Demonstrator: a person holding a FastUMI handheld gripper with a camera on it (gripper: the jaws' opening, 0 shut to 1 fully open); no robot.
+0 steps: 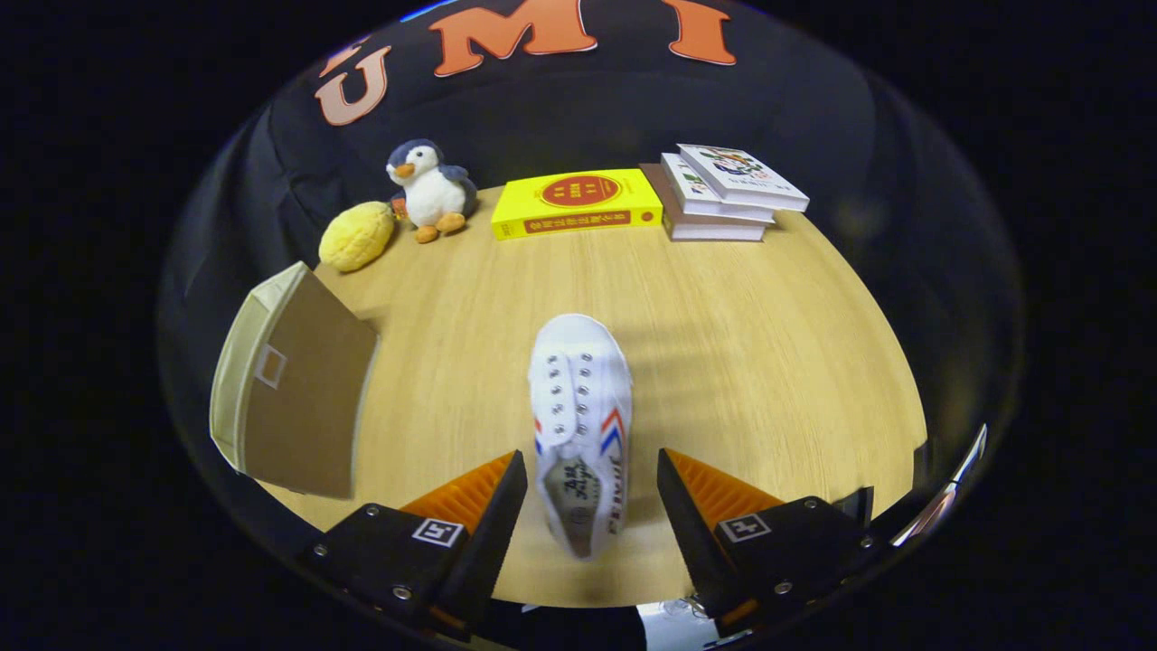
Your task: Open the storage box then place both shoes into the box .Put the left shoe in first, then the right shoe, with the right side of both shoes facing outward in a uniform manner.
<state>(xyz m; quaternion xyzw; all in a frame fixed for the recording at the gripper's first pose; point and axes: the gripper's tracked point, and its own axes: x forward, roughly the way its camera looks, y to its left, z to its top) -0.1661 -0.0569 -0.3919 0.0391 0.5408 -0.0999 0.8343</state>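
- Nearest the camera, the tool point(592, 488) is being held with its fingers point(493, 506) spread wide apart, clamped on nothing, one on either side of the heel of the white shoe point(580, 425).
- One white shoe is being seen lying on the bench point(768, 362), heel between the fingers and toe pointing away; red and blue stripes are showing on its side.
- To the left of the shoe, well apart from it, the storage box point(294, 384) is standing with a brown panel turned toward the shoe; whether it is open cannot be told.
- Beyond the shoe's toe, a yellow book point(576, 203) is lying; right of that a stack of books point(723, 194), left of it a penguin toy point(431, 190) and a yellow plush point(357, 237).
- The step in hand is being judged as grasping the shoe at its heel.
- For a sound grip, the fingers are best being brought in evenly on the heel walls, low and centred, so the shoe is not being twisted.
- Which foot the shoe belongs to is best being checked first, since the left goes in first.
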